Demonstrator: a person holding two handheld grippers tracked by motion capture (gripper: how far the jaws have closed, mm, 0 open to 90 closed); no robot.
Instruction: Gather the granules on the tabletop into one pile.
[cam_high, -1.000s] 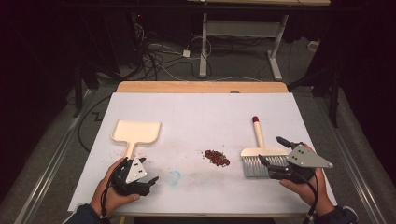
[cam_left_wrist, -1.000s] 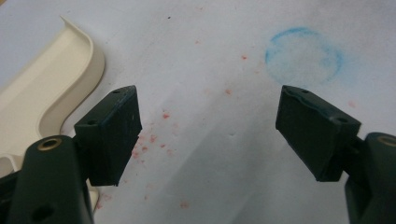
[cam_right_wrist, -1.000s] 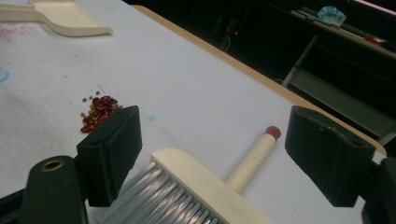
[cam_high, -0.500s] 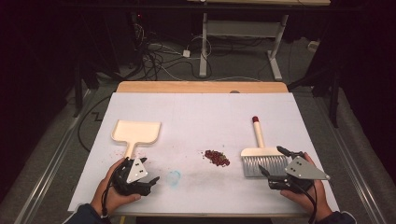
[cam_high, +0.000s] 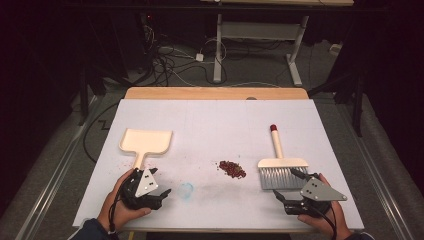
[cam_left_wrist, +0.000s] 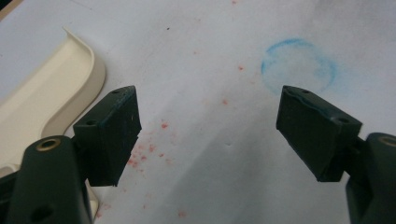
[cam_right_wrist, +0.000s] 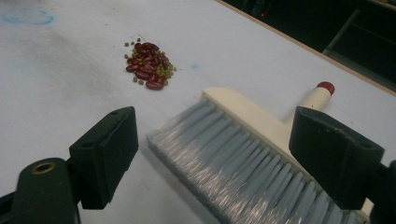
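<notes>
2 tools sit low at near edge of worktop (cam_high: 215, 115), each in a hand, jaws apart, nothing held. Left tool (cam_high: 159, 192): dustpan (cam_high: 146, 141) just beyond it, handle by its jaw. Right tool (cam_high: 291, 188): brush (cam_high: 280, 167) bristles just ahead, beans (cam_high: 232, 169) to its left. Vs 1 s ago: right tool pulled back off brush toward person; left unchanged.

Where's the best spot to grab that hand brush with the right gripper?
Probably the cream handle, the slim round stem of the hand brush, between head and red tip. It lies flat pointing away, bristles toward the open right gripper, so reach over the head and come down from above, jaws either side.
</notes>
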